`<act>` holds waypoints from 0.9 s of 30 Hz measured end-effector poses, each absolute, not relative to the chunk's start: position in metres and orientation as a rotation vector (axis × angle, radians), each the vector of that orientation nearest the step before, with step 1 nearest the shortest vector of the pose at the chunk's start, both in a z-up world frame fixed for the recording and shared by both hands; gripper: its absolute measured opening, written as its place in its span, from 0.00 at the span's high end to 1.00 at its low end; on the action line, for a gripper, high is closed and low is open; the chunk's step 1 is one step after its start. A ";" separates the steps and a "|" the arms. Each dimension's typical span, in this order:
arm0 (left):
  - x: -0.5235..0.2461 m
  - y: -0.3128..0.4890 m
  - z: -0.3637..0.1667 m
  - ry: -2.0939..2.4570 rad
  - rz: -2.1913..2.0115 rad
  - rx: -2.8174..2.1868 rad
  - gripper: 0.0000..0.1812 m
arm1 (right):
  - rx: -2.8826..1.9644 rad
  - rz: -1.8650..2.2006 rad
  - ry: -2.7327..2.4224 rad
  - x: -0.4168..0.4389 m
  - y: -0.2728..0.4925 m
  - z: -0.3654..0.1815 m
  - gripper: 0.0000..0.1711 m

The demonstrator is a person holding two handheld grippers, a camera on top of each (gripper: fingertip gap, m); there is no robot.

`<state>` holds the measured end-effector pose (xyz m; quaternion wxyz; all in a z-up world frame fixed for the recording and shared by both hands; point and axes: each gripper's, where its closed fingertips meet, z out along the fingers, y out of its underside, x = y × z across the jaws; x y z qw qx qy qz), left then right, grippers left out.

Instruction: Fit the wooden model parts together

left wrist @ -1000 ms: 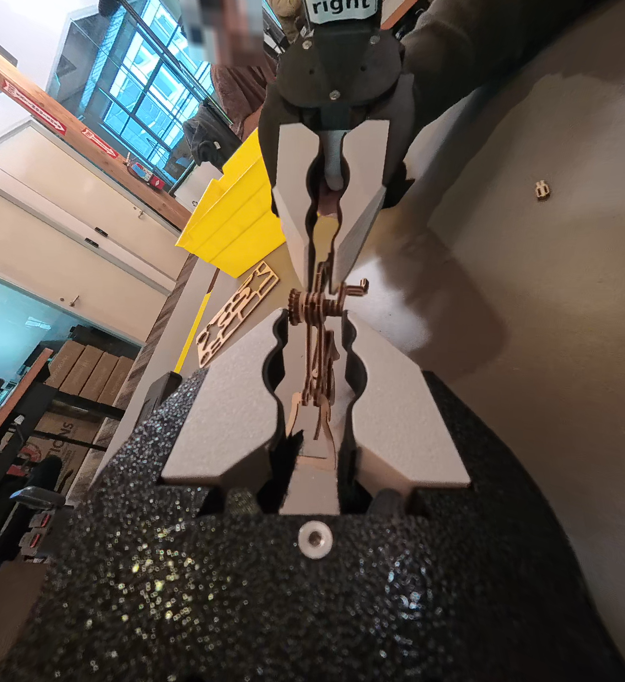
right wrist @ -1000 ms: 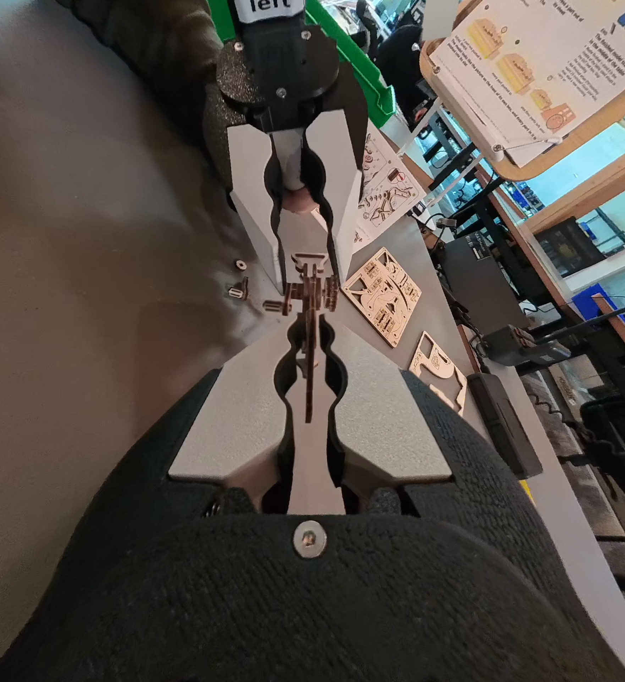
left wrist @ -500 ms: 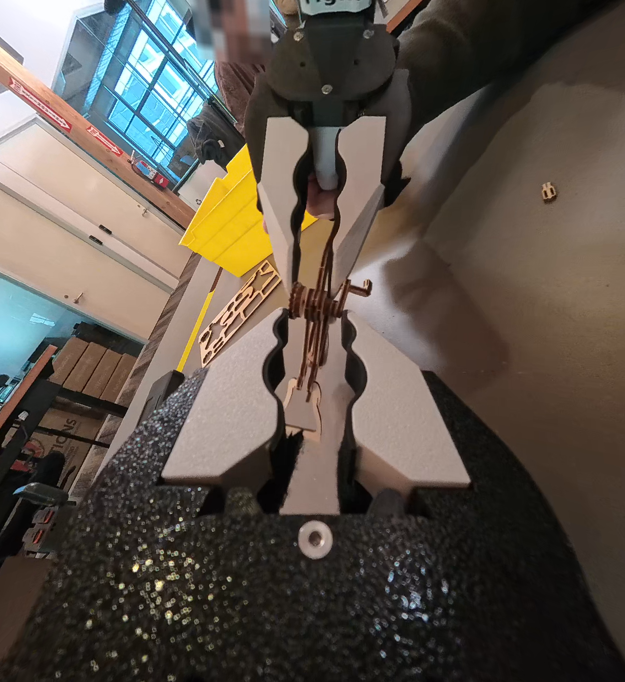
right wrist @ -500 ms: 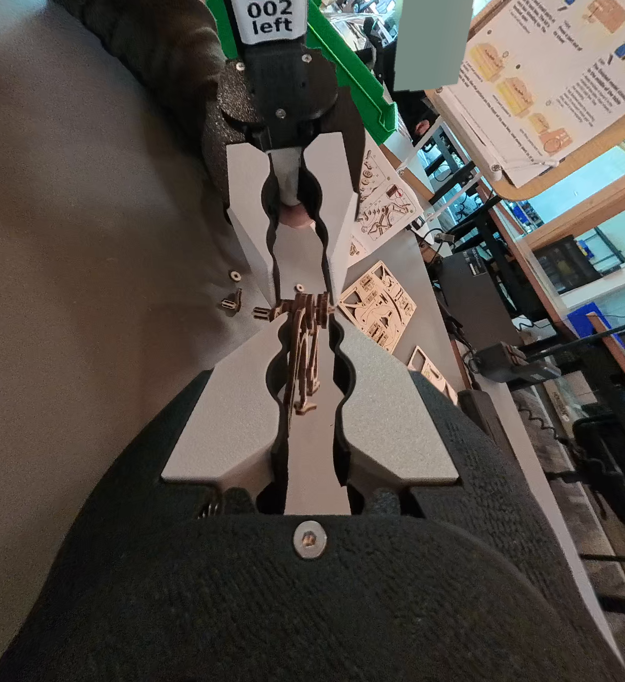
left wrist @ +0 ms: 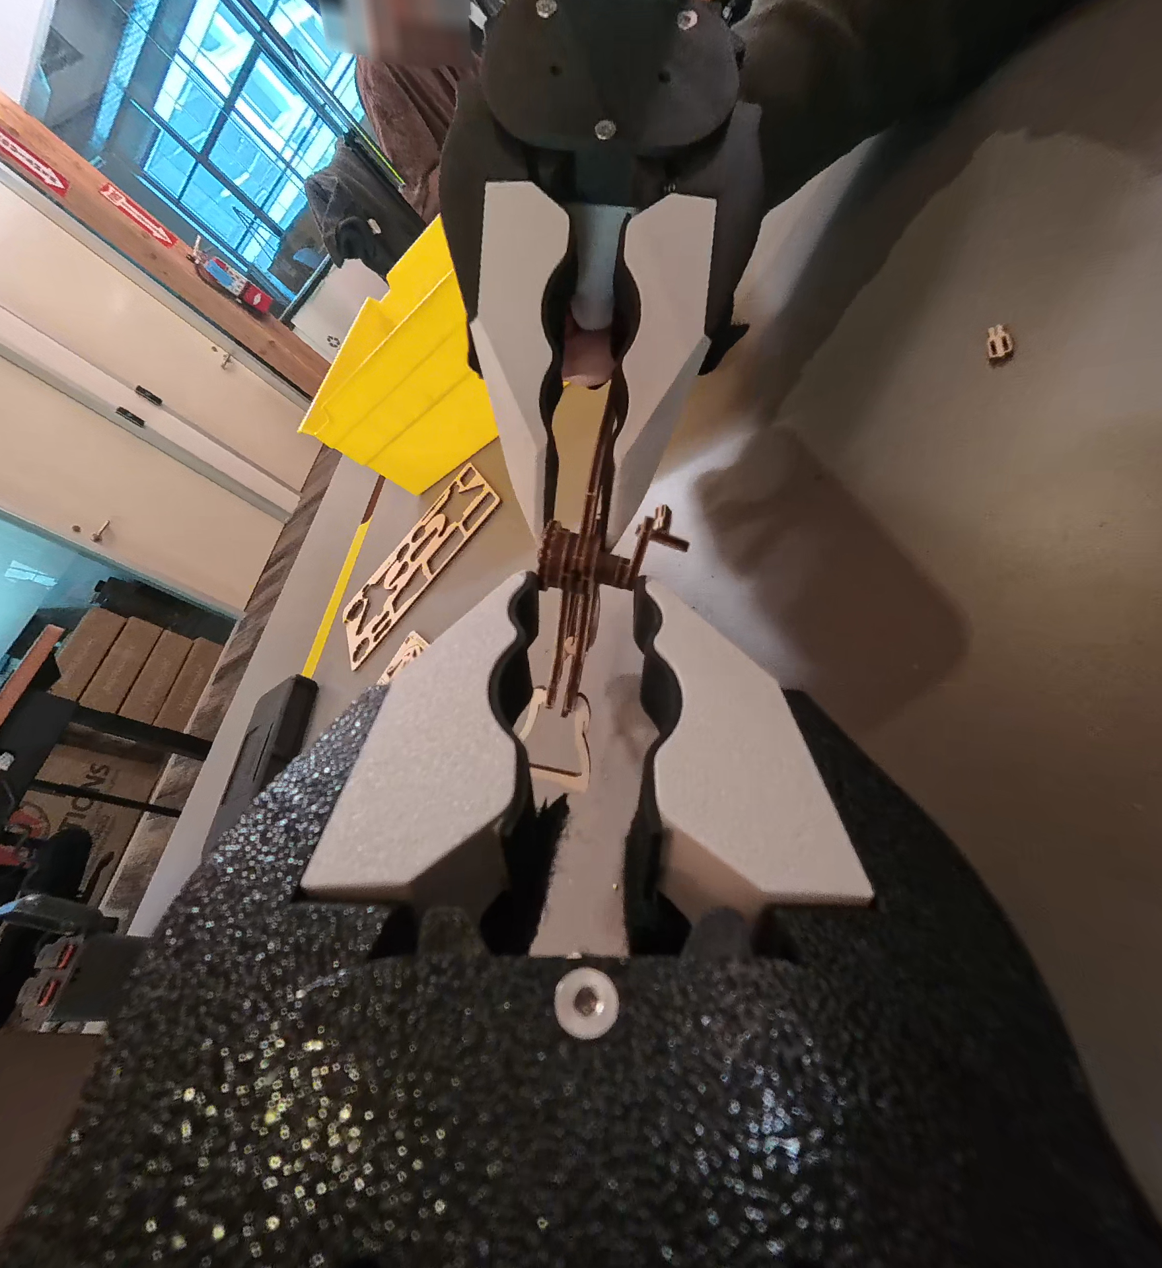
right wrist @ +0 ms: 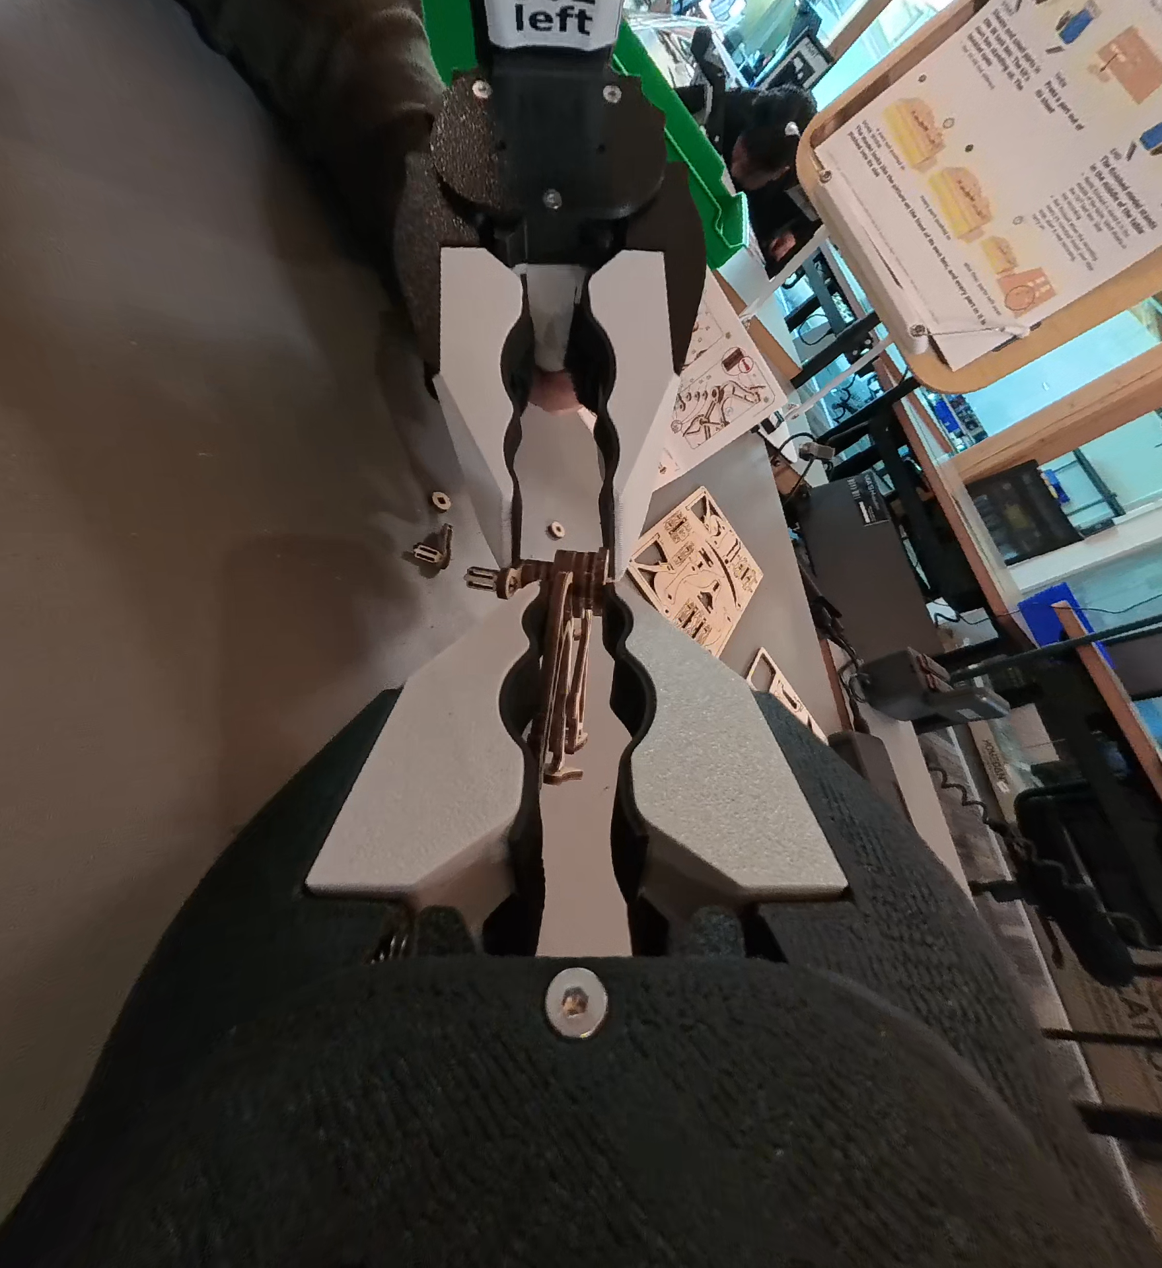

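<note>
Grey table (left wrist: pixel 1044 617) under both my tools, cut-out wooden sheets (right wrist: pixel 694 583) lying off to the side w/ a few loose bits (right wrist: pixel 432 549) nearby. My left gripper (left wrist: pixel 581 590) and right gripper (right wrist: pixel 567 611) meet tip to tip above the table, the wooden model (left wrist: pixel 581 569) bridging them. Both finger pairs sit close around its thin plates, but I can't tell if either truly pinches or just brackets it. Risk, imo: the parts are thin, so any twist between my two hands could snap a plate or pop the cross-axle w/ its small crank (left wrist: pixel 657 542) out; too loose a hold and the assy drops.
</note>
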<state>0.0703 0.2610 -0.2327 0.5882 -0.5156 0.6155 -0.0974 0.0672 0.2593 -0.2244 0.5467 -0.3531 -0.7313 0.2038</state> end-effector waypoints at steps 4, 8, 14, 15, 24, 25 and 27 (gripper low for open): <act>0.070 0.261 -0.235 1.449 -0.214 -1.216 0.86 | -0.843 0.474 -1.740 0.067 0.259 -0.226 0.93; 0.070 0.262 -0.238 1.446 -0.216 -1.224 0.86 | -0.865 0.504 -1.733 0.067 0.260 -0.230 0.93; 0.066 0.266 -0.245 1.436 -0.155 -1.237 0.86 | -0.834 0.460 -1.722 0.075 0.259 -0.229 0.87; 0.066 0.265 -0.245 1.438 -0.151 -1.235 0.86 | -0.833 0.437 -1.726 0.078 0.260 -0.230 0.87; 0.065 0.254 -0.252 1.504 -0.089 -1.141 0.87 | -0.754 0.302 -1.773 0.085 0.252 -0.243 1.00; 0.065 0.254 -0.253 1.510 -0.080 -1.135 0.87 | -0.740 0.283 -1.775 0.086 0.251 -0.245 1.00; 0.065 0.252 -0.258 1.533 -0.071 -1.131 0.85 | -0.721 0.257 -1.771 0.087 0.250 -0.247 1.00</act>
